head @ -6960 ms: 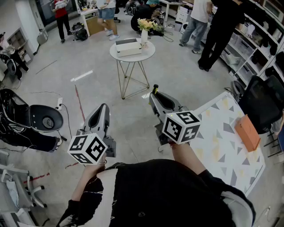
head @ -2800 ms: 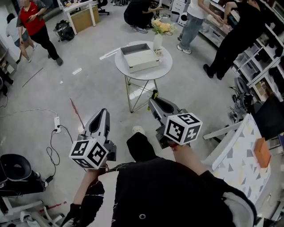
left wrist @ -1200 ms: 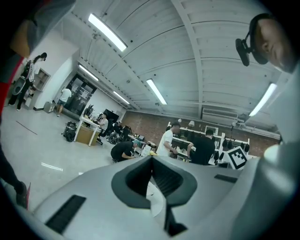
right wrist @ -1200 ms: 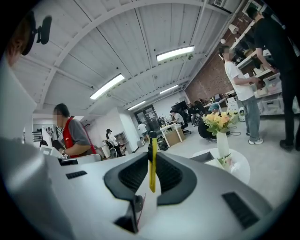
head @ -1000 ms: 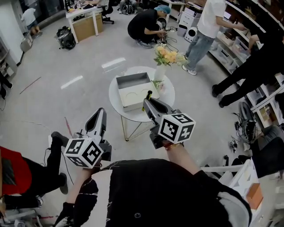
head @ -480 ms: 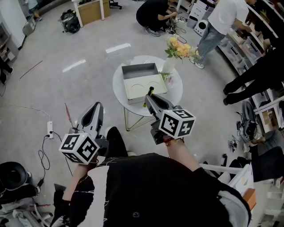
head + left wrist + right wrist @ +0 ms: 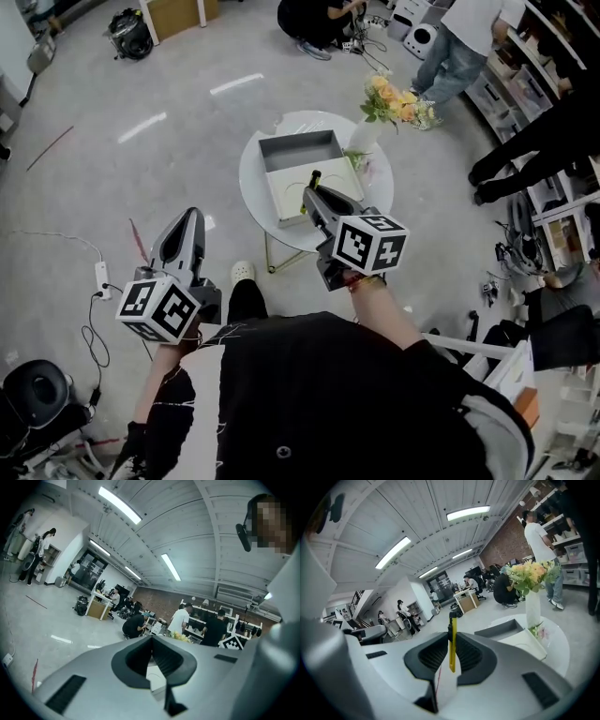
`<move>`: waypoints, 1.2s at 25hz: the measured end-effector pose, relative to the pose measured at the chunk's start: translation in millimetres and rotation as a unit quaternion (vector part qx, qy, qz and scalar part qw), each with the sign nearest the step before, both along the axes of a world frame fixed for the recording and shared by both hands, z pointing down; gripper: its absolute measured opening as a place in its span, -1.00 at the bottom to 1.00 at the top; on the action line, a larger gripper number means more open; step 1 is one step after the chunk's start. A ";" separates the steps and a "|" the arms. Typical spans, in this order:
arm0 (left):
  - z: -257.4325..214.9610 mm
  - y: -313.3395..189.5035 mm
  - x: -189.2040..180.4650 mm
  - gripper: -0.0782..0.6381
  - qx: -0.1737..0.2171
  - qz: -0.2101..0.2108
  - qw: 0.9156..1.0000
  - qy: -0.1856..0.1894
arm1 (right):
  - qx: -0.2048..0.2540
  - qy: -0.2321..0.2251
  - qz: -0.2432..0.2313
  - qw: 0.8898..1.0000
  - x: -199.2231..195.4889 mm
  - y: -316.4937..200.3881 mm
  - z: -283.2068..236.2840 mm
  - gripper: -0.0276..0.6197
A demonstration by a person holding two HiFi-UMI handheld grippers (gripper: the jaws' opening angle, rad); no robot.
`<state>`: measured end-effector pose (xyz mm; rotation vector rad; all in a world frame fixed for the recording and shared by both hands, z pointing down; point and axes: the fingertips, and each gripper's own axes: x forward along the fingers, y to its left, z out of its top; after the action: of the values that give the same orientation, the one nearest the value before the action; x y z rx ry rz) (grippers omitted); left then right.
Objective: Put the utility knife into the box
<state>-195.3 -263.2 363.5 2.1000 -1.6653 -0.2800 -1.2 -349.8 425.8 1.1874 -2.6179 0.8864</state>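
Right tongs point(image 7: 310, 194) grip the slim yellow utility knife point(image 7: 452, 641) near the open grey rectangular box point(image 7: 298, 149) on the round white surface point(image 7: 377, 180). Left tongs point(image 7: 187, 217) are closed and empty over bare floor point(image 7: 112, 197).

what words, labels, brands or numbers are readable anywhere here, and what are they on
No readable text anywhere.
Black-and-white marker cube on the left gripper: square code pattern, no letters.
Black-and-white marker cube on the right gripper: the same.
Yellow utility knife: no print visible.
Open grey box on the round white table: a faint curved line, no words.
Shelf items: too small to read.
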 end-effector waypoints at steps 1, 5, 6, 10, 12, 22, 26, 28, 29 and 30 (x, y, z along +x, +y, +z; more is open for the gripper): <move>1.2 -6.2 -5.7 -0.75 -0.001 0.001 1.000 0.002 | -0.003 0.002 0.003 1.000 -3.9 -6.5 2.2 -0.74; 3.9 -29.4 -28.7 -0.75 0.000 0.001 1.000 0.000 | -0.014 0.013 0.014 1.000 -18.0 -30.5 14.6 -0.74; 5.9 -35.1 -33.9 -0.75 0.000 0.000 1.000 0.001 | -0.019 0.014 0.019 1.000 -19.9 -36.5 19.1 -0.74; 14.6 -49.6 -58.2 -0.75 -0.006 -0.013 1.000 0.005 | -0.043 0.022 0.040 0.998 -23.8 -61.1 42.0 -0.74; 19.2 -51.4 -73.3 -0.75 -0.011 -0.027 1.000 0.004 | -0.050 0.032 0.054 0.997 -21.9 -74.0 53.5 -0.74; 46.9 -49.2 -127.3 -0.75 -0.046 -0.080 0.996 0.009 | -0.061 0.111 0.042 0.991 -21.3 -136.9 102.8 -0.74; 51.8 -45.9 -140.6 -0.75 -0.058 -0.092 0.994 0.005 | -0.057 0.154 0.023 0.986 -25.0 -153.1 120.6 -0.74; 55.1 -42.4 -150.4 -0.75 -0.063 -0.099 0.993 0.000 | -0.054 0.175 0.010 0.983 -28.6 -159.7 128.4 -0.74; 56.6 -40.0 -155.0 -0.75 -0.066 -0.104 0.992 -0.002 | -0.051 0.188 0.001 0.981 -29.9 -162.8 131.8 -0.74; 57.9 -37.4 -159.5 -0.75 -0.070 -0.108 0.992 -0.004 | -0.045 0.202 -0.009 0.978 -31.2 -165.9 134.7 -0.74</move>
<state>-354.9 -300.6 421.5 1.8245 -1.8636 -0.2152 -32.4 -515.6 560.6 1.1749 -2.2370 0.6671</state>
